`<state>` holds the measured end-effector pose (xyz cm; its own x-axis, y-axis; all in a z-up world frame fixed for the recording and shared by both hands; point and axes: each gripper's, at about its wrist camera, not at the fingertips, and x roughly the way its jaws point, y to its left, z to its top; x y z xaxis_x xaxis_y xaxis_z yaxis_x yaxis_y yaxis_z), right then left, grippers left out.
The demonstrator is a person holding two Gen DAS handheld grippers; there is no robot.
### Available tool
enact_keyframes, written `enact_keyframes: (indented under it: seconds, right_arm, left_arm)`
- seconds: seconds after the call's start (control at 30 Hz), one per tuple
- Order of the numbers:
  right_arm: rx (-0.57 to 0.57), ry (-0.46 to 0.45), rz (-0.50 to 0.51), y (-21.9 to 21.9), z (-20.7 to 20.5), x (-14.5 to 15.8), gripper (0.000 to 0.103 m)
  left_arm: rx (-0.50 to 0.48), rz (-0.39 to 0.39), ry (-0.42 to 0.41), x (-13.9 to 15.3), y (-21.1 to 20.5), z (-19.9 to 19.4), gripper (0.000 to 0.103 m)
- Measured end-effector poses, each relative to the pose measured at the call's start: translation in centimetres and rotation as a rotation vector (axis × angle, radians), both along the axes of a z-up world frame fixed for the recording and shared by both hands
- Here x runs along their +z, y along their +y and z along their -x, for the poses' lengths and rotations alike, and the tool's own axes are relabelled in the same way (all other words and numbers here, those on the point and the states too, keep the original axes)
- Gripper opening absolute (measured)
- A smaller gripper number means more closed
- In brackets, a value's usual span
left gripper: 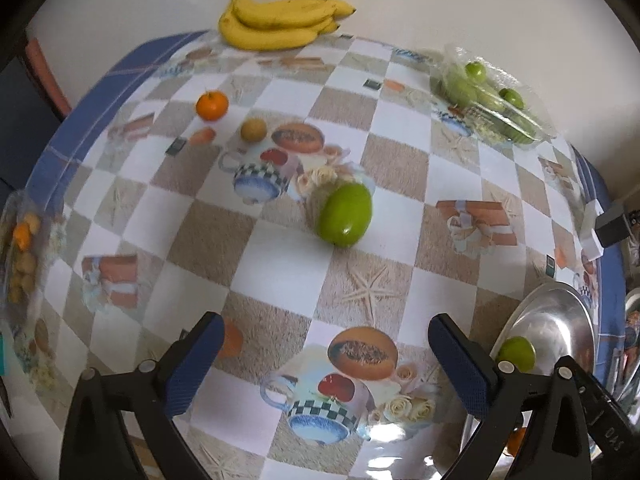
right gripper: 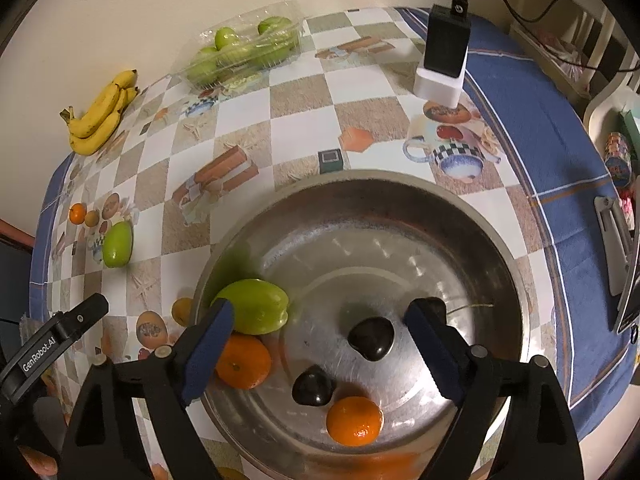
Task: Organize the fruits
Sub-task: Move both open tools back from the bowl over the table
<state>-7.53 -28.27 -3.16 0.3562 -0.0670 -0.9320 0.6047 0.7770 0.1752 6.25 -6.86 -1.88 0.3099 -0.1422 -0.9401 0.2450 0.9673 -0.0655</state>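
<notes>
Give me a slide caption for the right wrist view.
Open right gripper above a metal bowl holding two oranges, a green fruit and two dark fruits.

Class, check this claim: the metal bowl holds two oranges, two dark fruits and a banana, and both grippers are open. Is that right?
Not quite. The right wrist view shows the metal bowl holding a green fruit, not a banana; the bananas lie on the table. The rest stands.

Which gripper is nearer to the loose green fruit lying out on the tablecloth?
Left. The left gripper hovers open just short of the green fruit; the right gripper hangs over the steel bowl, farther away.
</notes>
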Motion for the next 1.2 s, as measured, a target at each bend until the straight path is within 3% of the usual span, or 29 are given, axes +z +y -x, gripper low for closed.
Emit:
enact_keyframes:
  seconds: [0.23,0.37,0.87,1.2]
  right_arm:
    - [0.018,-0.023,0.016,0.5,-0.6,0.2,0.089]
    - [0.024,-0.019,0.030,0.8,-0.9,0.1,0.089]
    - [0.080,-0.028,0.028,3.9,-4.0,-0.1,0.089]
    - [0.160,-0.035,0.023,7.8,-7.0,-0.2,0.089]
  left_arm:
    - [-0.046,0.045,-0.039,1.0,-0.4,-0.3,0.103]
    - [-0.040,0.096,0.001,0.4,-0.2,-0.9,0.103]
    - [0.043,-0.012,-0.047,-0.6,4.9,-4.3,0.103]
    - [0.121,-0.032,-0.072,0.2,8.8,-5.9,0.103]
